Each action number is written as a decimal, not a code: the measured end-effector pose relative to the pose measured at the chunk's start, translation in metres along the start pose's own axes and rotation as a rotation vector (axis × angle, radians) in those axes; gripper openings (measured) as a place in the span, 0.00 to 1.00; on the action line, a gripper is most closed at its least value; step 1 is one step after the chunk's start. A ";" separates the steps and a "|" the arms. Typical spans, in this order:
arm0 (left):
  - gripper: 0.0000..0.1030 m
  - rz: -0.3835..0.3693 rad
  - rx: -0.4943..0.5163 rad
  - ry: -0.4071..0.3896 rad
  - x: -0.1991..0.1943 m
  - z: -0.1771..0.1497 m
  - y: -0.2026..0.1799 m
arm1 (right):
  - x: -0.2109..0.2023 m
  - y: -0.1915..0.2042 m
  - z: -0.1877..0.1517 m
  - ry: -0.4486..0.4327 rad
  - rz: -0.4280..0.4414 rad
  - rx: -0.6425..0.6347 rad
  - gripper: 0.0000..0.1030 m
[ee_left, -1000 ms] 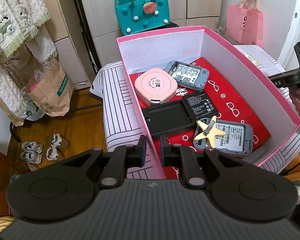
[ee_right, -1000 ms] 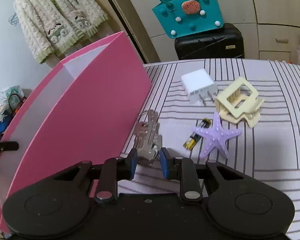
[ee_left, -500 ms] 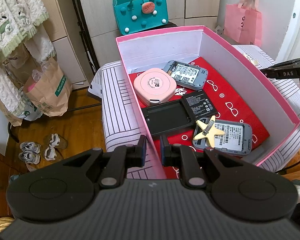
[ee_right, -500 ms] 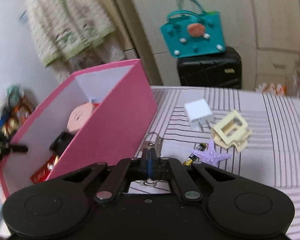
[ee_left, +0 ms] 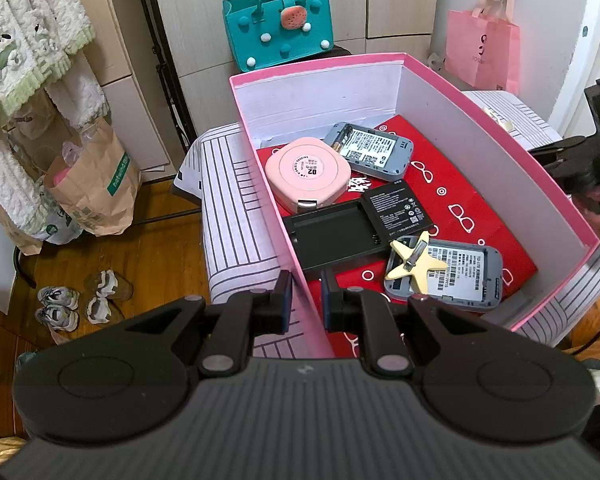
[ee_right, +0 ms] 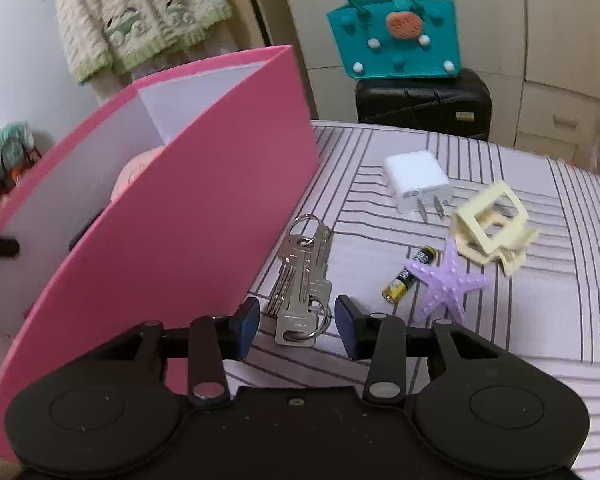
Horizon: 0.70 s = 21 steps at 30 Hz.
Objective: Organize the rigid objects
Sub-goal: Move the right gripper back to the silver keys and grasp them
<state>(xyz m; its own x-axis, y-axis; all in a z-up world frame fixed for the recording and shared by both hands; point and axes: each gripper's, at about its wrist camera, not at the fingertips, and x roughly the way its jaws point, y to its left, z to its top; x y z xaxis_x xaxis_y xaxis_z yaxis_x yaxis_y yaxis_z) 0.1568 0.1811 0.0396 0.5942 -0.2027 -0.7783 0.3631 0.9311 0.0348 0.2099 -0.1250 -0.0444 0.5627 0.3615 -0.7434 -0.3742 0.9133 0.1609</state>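
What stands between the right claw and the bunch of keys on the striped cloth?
Nothing visible does. The keys lie flat on the striped cloth, directly ahead of the right claw; its jaws have just been opening and their pads touch nothing. The pink box wall stands close beside them, so there is little room on that side.

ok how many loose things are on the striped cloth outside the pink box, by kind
key bunch: 1
white charger plug: 1
cream hair claw: 1
purple starfish: 1
battery: 1
total: 5
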 end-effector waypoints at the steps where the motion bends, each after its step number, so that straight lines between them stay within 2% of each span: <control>1: 0.13 0.000 0.000 0.000 0.000 0.000 0.000 | 0.001 0.005 -0.001 -0.004 -0.018 -0.032 0.46; 4: 0.13 0.000 0.000 0.000 0.000 0.000 0.000 | 0.001 0.010 -0.005 -0.027 -0.067 -0.115 0.45; 6: 0.13 -0.002 -0.002 -0.001 0.000 0.000 0.000 | -0.002 0.005 -0.007 -0.036 -0.057 -0.127 0.45; 8: 0.13 -0.003 -0.002 -0.001 0.000 0.001 0.000 | -0.008 0.003 -0.009 -0.031 -0.058 -0.134 0.28; 11: 0.13 -0.003 -0.002 -0.002 0.000 0.000 0.000 | -0.017 -0.004 -0.013 -0.002 -0.042 -0.098 0.26; 12: 0.13 -0.004 -0.003 -0.002 0.000 0.000 0.000 | -0.022 -0.006 -0.015 -0.009 -0.035 -0.083 0.21; 15: 0.13 -0.002 -0.002 -0.003 0.000 0.000 0.000 | -0.035 -0.012 -0.018 -0.024 -0.019 -0.031 0.17; 16: 0.13 -0.004 -0.004 -0.003 0.000 0.000 0.000 | -0.039 -0.014 -0.018 -0.031 -0.019 -0.018 0.11; 17: 0.13 -0.003 -0.004 -0.004 0.000 0.000 0.000 | -0.043 -0.016 -0.018 -0.031 -0.015 -0.002 0.09; 21: 0.14 -0.005 -0.007 -0.003 0.000 0.000 0.000 | -0.042 -0.022 -0.020 -0.017 -0.008 0.053 0.09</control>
<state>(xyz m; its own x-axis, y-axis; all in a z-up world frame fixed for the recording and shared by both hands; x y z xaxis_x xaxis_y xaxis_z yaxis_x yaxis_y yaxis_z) 0.1571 0.1814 0.0392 0.5947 -0.2083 -0.7765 0.3611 0.9321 0.0265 0.1797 -0.1642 -0.0298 0.5781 0.3569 -0.7338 -0.3304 0.9246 0.1894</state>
